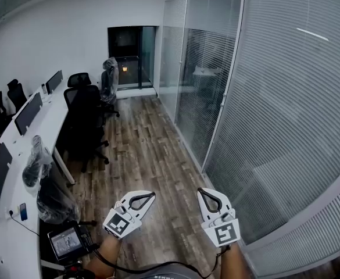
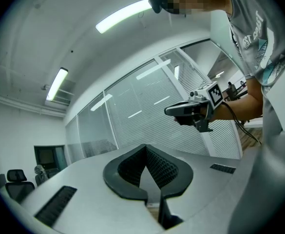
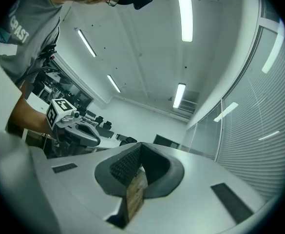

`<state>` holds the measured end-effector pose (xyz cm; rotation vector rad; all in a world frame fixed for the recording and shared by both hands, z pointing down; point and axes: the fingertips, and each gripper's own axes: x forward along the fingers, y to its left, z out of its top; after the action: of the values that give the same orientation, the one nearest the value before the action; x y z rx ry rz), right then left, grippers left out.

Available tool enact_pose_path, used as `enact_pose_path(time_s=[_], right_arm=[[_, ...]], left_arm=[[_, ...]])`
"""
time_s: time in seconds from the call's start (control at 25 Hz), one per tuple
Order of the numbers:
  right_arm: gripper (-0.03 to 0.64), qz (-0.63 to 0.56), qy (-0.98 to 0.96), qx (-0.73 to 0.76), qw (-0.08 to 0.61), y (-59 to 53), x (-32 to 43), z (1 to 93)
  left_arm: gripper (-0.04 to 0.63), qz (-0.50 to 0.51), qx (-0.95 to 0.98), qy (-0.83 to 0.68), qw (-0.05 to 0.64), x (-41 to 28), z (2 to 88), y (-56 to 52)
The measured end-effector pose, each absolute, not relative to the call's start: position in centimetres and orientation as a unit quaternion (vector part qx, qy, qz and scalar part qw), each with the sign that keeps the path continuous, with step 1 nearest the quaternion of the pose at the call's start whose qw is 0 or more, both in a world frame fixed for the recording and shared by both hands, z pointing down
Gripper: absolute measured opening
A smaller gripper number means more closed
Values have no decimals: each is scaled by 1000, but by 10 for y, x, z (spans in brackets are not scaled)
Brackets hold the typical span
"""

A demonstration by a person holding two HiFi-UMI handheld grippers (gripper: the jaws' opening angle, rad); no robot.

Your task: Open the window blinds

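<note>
White slatted blinds hang shut behind the glass wall on the right; they also show in the left gripper view and the right gripper view. Both grippers are held low in front of me over the wooden floor, a short way from the glass. My left gripper is shut and holds nothing; its fingertips meet. My right gripper is shut and empty too, tips together. Each gripper sees the other: the right gripper and the left gripper.
A long white desk with monitors runs down the left wall, with black office chairs beside it. A small camera on a stand sits at the lower left. A strip of wooden floor leads to a dark doorway.
</note>
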<state>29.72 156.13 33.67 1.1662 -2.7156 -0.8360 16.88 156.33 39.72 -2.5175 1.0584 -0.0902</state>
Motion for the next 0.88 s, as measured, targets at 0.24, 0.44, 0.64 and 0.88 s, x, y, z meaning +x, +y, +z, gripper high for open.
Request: enact_pose_path(time_s=[0.24,0.44,0.64,0.88], right_arm=[[2,-268,-886,376,35,1535,283,338],[2,-272,-889,365,38,1478,282,350],[2,-267,-898,349,21,1404,294,352],[2,-239,-906,348,-1,1342,327,354]], left_arm=[[3,-17,-902,381,204,159,392,1537],[3,-25,-898,389,206,160,407,1482],[3,-41,-892,399,209,180,409,1417],[3,-54,-892,401,201,222,418,1352]])
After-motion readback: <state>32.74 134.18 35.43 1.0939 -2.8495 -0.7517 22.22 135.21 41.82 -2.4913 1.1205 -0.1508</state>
